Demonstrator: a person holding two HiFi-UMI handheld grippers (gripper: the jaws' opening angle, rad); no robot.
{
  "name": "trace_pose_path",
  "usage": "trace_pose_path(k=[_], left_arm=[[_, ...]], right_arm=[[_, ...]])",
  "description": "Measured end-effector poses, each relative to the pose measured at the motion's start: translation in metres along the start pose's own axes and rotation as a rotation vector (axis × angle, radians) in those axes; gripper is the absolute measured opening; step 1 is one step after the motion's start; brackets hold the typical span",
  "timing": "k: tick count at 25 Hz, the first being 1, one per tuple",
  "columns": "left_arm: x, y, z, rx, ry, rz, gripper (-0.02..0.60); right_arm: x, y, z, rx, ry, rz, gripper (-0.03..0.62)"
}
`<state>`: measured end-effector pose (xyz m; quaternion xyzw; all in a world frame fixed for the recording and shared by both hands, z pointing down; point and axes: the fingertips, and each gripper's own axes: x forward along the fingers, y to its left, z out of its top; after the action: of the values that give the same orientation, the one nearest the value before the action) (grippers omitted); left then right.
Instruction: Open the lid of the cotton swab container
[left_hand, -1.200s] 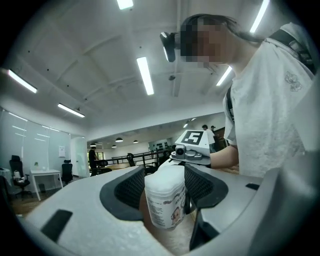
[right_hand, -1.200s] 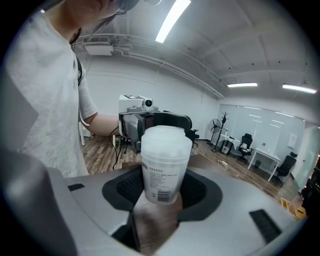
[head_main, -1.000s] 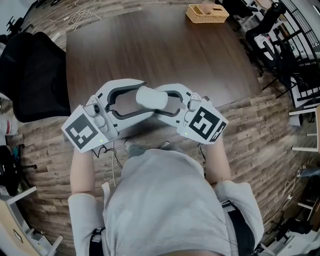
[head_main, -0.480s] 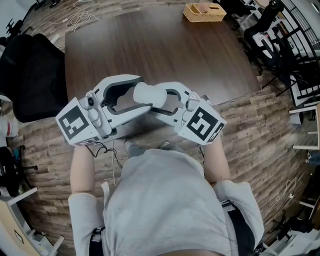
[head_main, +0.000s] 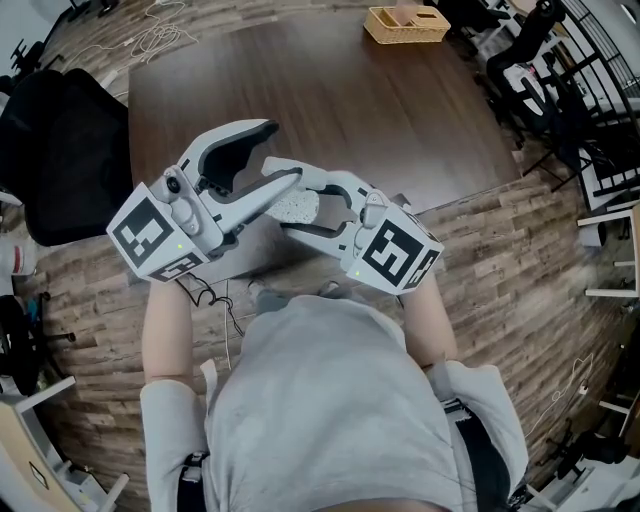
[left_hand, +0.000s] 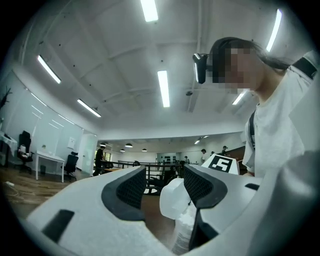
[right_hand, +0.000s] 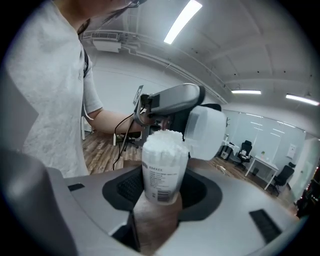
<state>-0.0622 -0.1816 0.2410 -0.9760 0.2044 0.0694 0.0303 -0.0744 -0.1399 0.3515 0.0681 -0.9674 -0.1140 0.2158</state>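
The cotton swab container (right_hand: 161, 167), a clear labelled tube packed with white swabs, stands upright between the pads of my right gripper (right_hand: 161, 192), which is shut on its lower part. Its translucent lid (right_hand: 207, 132) hangs flipped open to the right of the mouth. In the head view the exposed swab tops (head_main: 297, 207) show between both grippers, near my right gripper (head_main: 290, 200). My left gripper (head_main: 280, 152) is tilted up just above, jaws apart. In the left gripper view the lid (left_hand: 172, 197) lies against the right pad only, inside my left gripper (left_hand: 162, 187).
Both grippers hover over the near edge of a dark brown table (head_main: 330, 90). A wicker basket (head_main: 405, 24) sits at its far edge. A black chair (head_main: 60, 150) stands at the left and more chairs (head_main: 560, 90) at the right.
My left gripper has swung up and to the left, its jaws spread. The lid has come off the container's mouth and the swab tops now show. The right gripper has barely moved.
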Motion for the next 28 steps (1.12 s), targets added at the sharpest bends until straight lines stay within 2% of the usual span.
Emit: trace_pose_path(k=[3,5,11,14,20,23,25,28], left_arm=[[0.003,0.013,-0.006,0.023,0.024,0.054,0.236],[0.004,0.016,-0.008,0.032,0.036,0.063,0.232],[0.003,0.02,-0.006,0.065,0.03,0.088,0.23],[-0.008,0.026,-0.001,0.08,0.013,0.141,0.23],[-0.024,0.034,0.0,0.113,-0.007,0.289,0.23],[-0.031,0.036,-0.002,0.135,0.001,0.366,0.23],[-0.035,0.036,-0.003,0.159,0.014,0.421,0.217],[-0.042,0.037,-0.003,0.18,0.024,0.505,0.163]], right_arm=[[0.004,0.004,0.002,-0.017,-0.001,0.016,0.193],[0.005,0.007,0.003,-0.006,-0.009,0.024,0.193],[0.004,-0.001,-0.003,0.093,-0.033,-0.009,0.193],[0.001,-0.014,-0.004,0.149,-0.038,-0.084,0.193],[-0.015,-0.053,-0.016,0.252,-0.026,-0.29,0.193],[-0.023,-0.064,-0.017,0.283,-0.041,-0.354,0.193],[-0.027,-0.069,-0.017,0.296,-0.048,-0.386,0.193],[-0.032,-0.074,-0.015,0.301,-0.059,-0.424,0.193]])
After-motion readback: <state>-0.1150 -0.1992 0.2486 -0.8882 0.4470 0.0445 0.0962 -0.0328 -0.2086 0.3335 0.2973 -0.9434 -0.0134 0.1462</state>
